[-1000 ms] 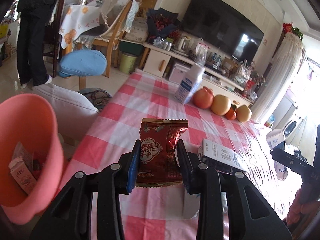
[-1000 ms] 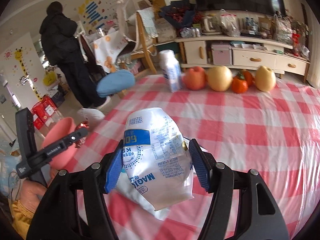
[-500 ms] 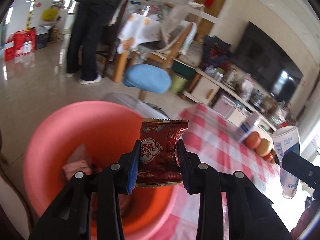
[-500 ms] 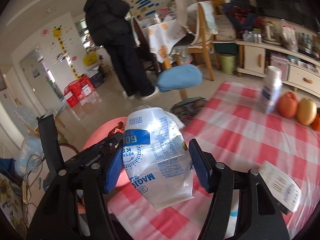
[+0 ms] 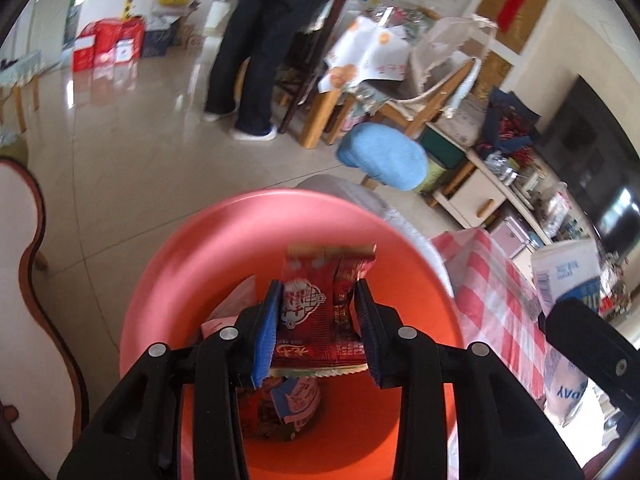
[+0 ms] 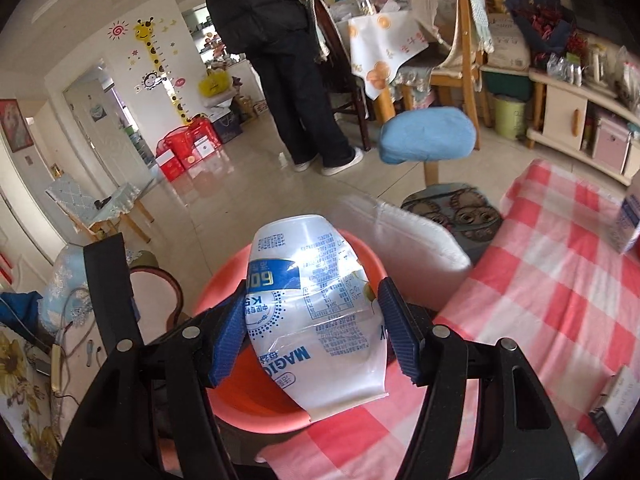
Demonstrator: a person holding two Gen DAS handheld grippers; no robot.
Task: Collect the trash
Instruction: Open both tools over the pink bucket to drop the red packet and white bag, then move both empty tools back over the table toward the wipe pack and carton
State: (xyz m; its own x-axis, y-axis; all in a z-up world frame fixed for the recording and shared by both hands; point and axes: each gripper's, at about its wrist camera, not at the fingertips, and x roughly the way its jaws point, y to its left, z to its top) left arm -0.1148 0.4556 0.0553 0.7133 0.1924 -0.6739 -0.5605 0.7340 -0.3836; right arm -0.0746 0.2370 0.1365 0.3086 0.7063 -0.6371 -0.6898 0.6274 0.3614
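Trash is already lying in the pink bin (image 5: 192,280): crumpled wrappers (image 5: 288,404) at its bottom. The left gripper (image 5: 318,320) is pinching a red snack packet (image 5: 316,320) over the opening. The right gripper (image 6: 312,324), seen only in its own view, is clamping a white pouch (image 6: 316,312), the checkered table (image 6: 560,280) lying at three o'clock.

One pink bin (image 5: 192,280), one red snack wrapper (image 5: 316,312), one white pouch (image 6: 316,312), two claws (image 5: 318,332) (image 6: 314,334)
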